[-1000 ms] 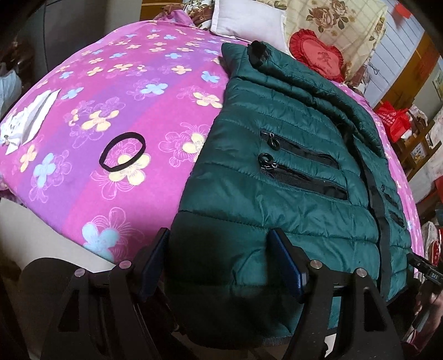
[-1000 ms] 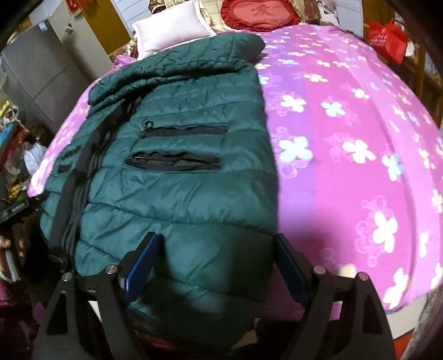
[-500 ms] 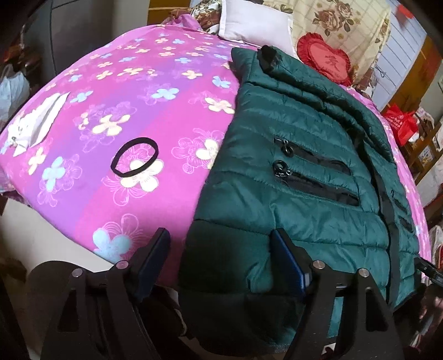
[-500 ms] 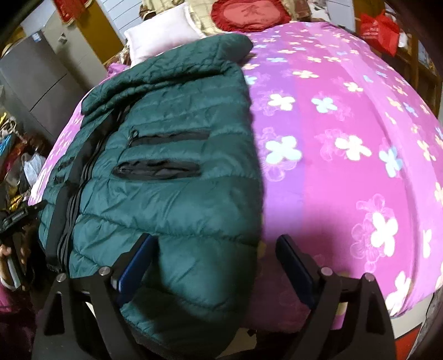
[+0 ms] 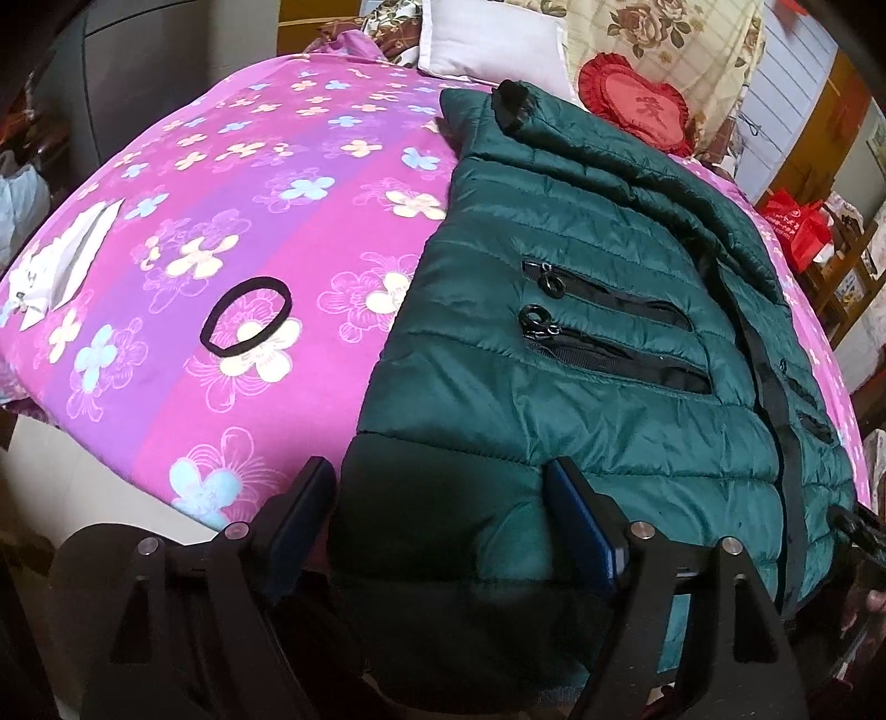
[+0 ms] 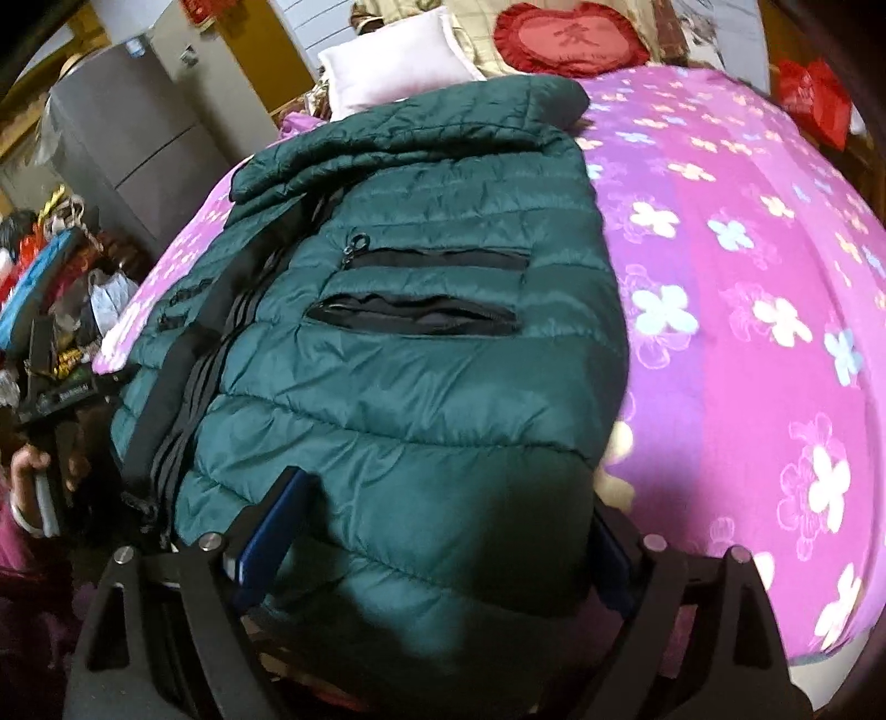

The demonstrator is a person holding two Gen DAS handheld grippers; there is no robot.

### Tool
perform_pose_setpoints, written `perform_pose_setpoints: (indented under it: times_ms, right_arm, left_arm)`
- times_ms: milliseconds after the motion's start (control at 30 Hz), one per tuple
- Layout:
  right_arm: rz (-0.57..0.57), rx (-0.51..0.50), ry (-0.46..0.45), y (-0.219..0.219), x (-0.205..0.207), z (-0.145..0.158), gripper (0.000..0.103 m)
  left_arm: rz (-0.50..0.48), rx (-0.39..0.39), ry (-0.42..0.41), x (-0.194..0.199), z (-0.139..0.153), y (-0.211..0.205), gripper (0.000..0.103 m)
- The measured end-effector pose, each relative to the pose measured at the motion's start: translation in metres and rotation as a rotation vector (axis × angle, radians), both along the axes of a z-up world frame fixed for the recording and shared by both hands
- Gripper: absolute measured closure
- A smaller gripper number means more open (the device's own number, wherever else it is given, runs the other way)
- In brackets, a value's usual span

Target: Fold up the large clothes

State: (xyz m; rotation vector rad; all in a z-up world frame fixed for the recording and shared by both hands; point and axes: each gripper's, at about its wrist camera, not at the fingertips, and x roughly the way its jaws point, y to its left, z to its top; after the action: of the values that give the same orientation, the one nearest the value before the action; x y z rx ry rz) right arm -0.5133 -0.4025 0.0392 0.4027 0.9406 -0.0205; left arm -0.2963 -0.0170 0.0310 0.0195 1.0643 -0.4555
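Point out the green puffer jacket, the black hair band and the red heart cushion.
green puffer jacket [image 5: 581, 399], left wrist view, quilted front below the pockets
black hair band [image 5: 245, 317], left wrist view, flower inside the loop
red heart cushion [image 6: 570, 39], right wrist view, centre

So there's this dark green puffer jacket [image 6: 421, 354] spread out on a bed with a pink and purple flowered cover [image 6: 747, 310] — two black zip pockets showing on the front, the lower one gaping a bit, black zipper strip running down the left side. The right gripper [image 6: 443, 531] is down at the hem, jaws closing with the bottom edge of the jacket bunched between the blue pads. Up at the head of the bed: a white pillow [image 6: 387, 66] and a red heart-shaped cushion [image 6: 570, 39]. Grey cabinet [image 6: 138, 138] off to the left — lots of clutter below it.
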Motion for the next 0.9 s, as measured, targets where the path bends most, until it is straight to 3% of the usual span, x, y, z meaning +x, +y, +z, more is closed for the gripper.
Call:
perform_pose_setpoints:
  times_ms: [33, 67, 100, 233, 267, 633, 900]
  right_arm:
    - [0.002, -0.003, -0.009, 0.002, 0.001, 0.001, 0.049]
    - [-0.002, -0.001, -0.013, 0.001, 0.000, 0.001, 0.059]
    - [-0.009, 0.005, -0.026, -0.001, -0.002, 0.002, 0.067]
    - [0.005, 0.011, -0.045, -0.001, -0.004, 0.010, 0.078]
    - [0.007, 0.014, -0.049, -0.001, -0.004, 0.013, 0.079]
    - [0.028, 0.146, -0.256, -0.026, 0.013, 0.086, 0.084]
    - [-0.079, 0.190, -0.363, -0.072, 0.070, 0.121, 0.084]
  left_arm:
    - [-0.001, 0.000, -0.001, 0.000, 0.000, -0.001, 0.045]
    - [-0.007, -0.010, 0.001, -0.001, 0.001, -0.002, 0.049]
    - [-0.013, -0.020, 0.002, -0.001, 0.002, -0.002, 0.060]
    - [-0.022, -0.017, -0.034, -0.006, 0.012, -0.004, 0.100]
    - [-0.030, -0.024, -0.044, -0.007, 0.017, -0.004, 0.103]
    - [-0.061, -0.191, -0.149, 0.018, 0.098, -0.008, 0.103]
    - [-0.006, -0.270, -0.176, 0.098, 0.136, -0.046, 0.103]
